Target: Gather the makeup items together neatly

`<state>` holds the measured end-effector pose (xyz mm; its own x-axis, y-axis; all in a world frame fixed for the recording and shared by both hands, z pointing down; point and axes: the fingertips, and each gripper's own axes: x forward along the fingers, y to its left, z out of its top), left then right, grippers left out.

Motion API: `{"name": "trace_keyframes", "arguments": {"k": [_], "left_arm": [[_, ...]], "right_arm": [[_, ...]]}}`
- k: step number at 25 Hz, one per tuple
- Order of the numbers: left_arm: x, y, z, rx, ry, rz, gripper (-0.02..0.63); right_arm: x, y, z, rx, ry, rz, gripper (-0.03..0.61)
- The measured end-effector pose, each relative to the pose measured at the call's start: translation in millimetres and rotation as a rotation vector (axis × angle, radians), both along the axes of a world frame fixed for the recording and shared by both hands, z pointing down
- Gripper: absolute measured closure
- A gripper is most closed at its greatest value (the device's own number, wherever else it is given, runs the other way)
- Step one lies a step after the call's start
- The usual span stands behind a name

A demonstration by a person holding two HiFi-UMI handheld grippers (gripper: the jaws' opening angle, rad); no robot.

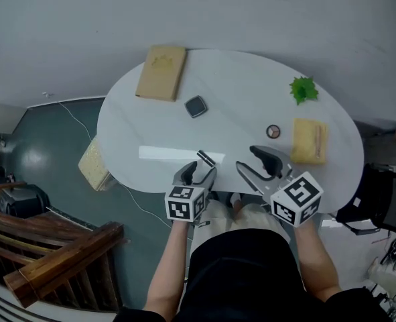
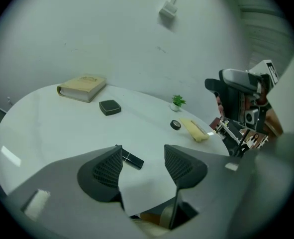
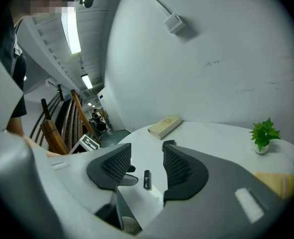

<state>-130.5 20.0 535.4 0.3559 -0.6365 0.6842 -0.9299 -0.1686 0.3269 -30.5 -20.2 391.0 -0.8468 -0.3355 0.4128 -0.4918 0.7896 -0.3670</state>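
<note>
- Reads as the approach to a first pickup, with nothing gathered yet.
- Left gripper (image 2: pixel 143 163) low over the near edge of the bench (image 1: pixel 137 123), jaws wide apart and clamping nothing.
- Black tube (image 2: pixel 131 159) flat on the bench just past the jaw tips, nearer the left-hand jaw; no contact visible.
- Right gripper (image 3: pixel 146 159) also wide open and empty, just beside the left one and aimed across the bench.
- Other items scattered: dark square compact (image 1: pixel 195 106) mid-bench, small round pot (image 1: pixel 273 131) well apart to the right, just beside a yellow pouch (image 1: pixel 309 141).
- Next move, probably: centre the left jaws on the tube, straddle its short axis, close, then carry it toward the compact.
- Risk: thin tube, likely to roll or skid if one jaw lands first.
- Head view only: full layout and spacing, plus the book (image 1: pixel 161 72) and plant (image 1: pixel 303 89) at the far side.
- Left gripper view only: the tube's offset against the jaws, with the right gripper at frame right.
- Right gripper view only: the tube in the gap between its own jaws but farther out, with a left jaw tip next to it; no round pot in sight.
</note>
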Motion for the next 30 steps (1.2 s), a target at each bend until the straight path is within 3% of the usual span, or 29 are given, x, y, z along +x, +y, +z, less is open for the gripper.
{"name": "trace_keyframes", "arguments": {"k": [16, 30], "left_arm": [[-8, -6, 54, -0.158, 0.19, -0.334, 0.388], [-3, -11, 70, -0.221, 0.185, -0.373, 0.46]], "right_arm": [[-6, 4, 28, -0.071, 0.029, -0.053, 0.391], [-10, 5, 35, -0.091, 0.039, -0.052, 0.39]]}}
